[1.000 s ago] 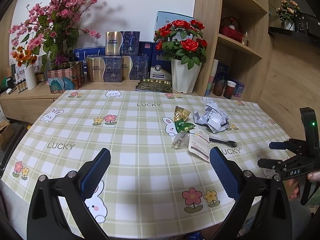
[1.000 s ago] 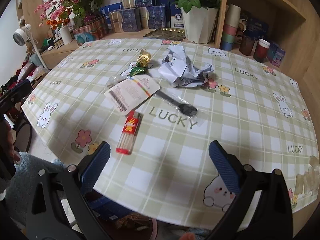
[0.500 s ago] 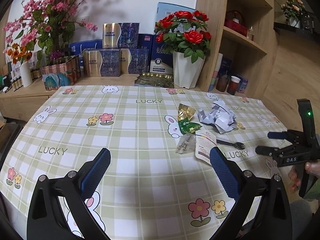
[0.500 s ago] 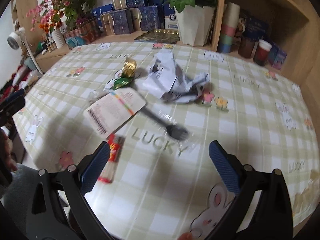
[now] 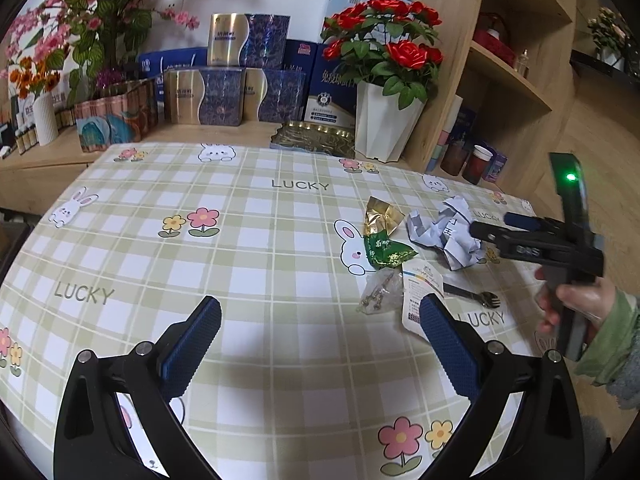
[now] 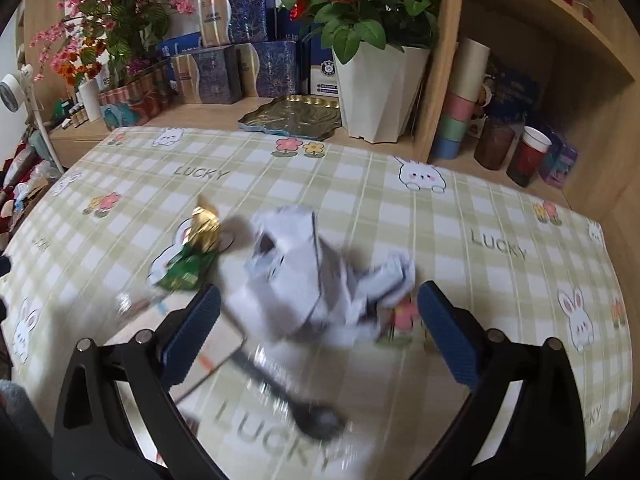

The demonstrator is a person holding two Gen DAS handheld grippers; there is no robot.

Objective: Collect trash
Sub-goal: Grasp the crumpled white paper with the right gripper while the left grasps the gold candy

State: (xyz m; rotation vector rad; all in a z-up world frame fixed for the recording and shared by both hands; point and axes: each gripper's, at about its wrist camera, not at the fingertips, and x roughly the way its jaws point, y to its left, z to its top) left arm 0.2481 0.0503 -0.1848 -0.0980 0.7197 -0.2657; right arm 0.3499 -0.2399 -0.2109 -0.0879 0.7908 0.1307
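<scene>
Trash lies on the checked tablecloth [image 5: 248, 240]: a crumpled white paper [image 5: 448, 232], a gold and green wrapper [image 5: 382, 236], a clear packet [image 5: 378, 292], a white printed sachet [image 5: 420, 300] and a black plastic fork [image 5: 476, 296]. My right gripper [image 6: 318, 322] is open, its fingers on either side of the crumpled paper [image 6: 316, 280], with the wrapper [image 6: 192, 256] to its left and the fork [image 6: 288, 400] just below. It also shows in the left wrist view [image 5: 492, 226], reaching over the paper. My left gripper [image 5: 320, 338] is open and empty above the near table edge.
A white pot of red roses [image 5: 386, 120] and a gold tray [image 5: 316, 140] stand behind the table. Gift boxes [image 5: 224, 92] and pink flowers [image 5: 84, 20] line the back ledge. A wooden shelf unit [image 6: 520, 80] with cups [image 6: 528, 152] stands at the right.
My right gripper has moved forward over the table until the crumpled paper lies between its fingers. My left gripper has moved forward and a little right. Both stayed open.
</scene>
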